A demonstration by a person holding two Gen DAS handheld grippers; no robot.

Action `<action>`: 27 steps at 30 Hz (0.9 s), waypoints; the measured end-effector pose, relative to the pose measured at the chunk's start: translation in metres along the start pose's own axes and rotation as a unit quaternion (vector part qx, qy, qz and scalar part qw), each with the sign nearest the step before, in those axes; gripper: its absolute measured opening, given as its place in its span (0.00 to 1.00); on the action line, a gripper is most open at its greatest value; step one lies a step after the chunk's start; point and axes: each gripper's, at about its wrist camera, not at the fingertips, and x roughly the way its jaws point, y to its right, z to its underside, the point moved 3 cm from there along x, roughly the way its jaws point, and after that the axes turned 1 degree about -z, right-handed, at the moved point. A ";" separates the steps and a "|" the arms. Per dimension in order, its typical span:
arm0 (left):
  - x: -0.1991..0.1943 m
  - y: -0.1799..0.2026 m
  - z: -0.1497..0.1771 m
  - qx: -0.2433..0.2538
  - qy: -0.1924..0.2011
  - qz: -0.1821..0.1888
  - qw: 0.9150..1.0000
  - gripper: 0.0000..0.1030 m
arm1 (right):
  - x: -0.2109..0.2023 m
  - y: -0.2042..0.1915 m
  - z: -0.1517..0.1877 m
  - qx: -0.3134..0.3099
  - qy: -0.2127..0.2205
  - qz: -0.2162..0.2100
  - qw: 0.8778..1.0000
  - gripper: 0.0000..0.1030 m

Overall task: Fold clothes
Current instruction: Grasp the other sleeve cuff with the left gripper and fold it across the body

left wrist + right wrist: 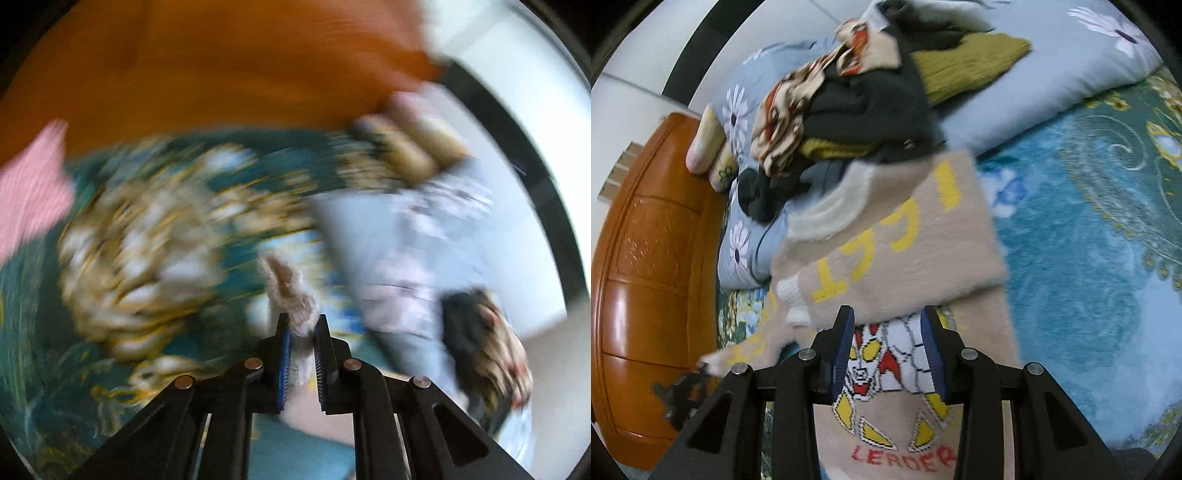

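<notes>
A fuzzy beige sweater with yellow "1991" figures, a rocket picture and red "LEADER" letters lies on the bed, partly folded over. My right gripper is shut on its fabric at the rocket picture. My left gripper is shut on a fuzzy beige piece of the sweater; that view is badly blurred. The left gripper also shows small at the lower left of the right wrist view, holding a sweater end.
A teal floral bedspread covers the bed. A pile of dark, patterned and olive clothes lies on a pale blue flowered pillow. An orange wooden headboard stands at the left. A pink garment lies at the left.
</notes>
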 end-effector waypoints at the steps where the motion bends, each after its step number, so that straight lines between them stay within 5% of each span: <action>1: -0.008 0.024 0.000 0.032 0.006 0.023 0.999 0.12 | -0.004 0.005 -0.001 0.004 0.005 0.000 1.000 0.37; 7: -0.029 0.169 0.033 0.176 0.006 0.146 0.973 0.12 | -0.030 0.030 -0.004 0.029 0.027 -0.006 0.999 0.37; 10: -0.029 0.233 0.077 0.224 -0.037 0.213 0.950 0.12 | -0.042 0.044 -0.004 0.045 0.040 -0.009 0.998 0.37; 14: -0.007 0.295 0.162 0.285 -0.129 0.254 0.915 0.12 | -0.053 0.064 -0.002 0.064 0.048 -0.003 0.997 0.37; 16: 0.013 0.316 0.210 0.314 -0.178 0.253 0.898 0.12 | -0.058 0.075 0.000 0.074 0.049 0.003 0.996 0.37; 21: 0.071 0.331 0.291 0.330 -0.274 0.195 0.882 0.12 | -0.078 0.103 0.009 0.098 0.063 0.019 0.993 0.37; 27: 0.103 0.322 0.340 0.345 -0.329 0.148 0.866 0.12 | -0.086 0.125 0.014 0.120 0.063 0.032 0.990 0.37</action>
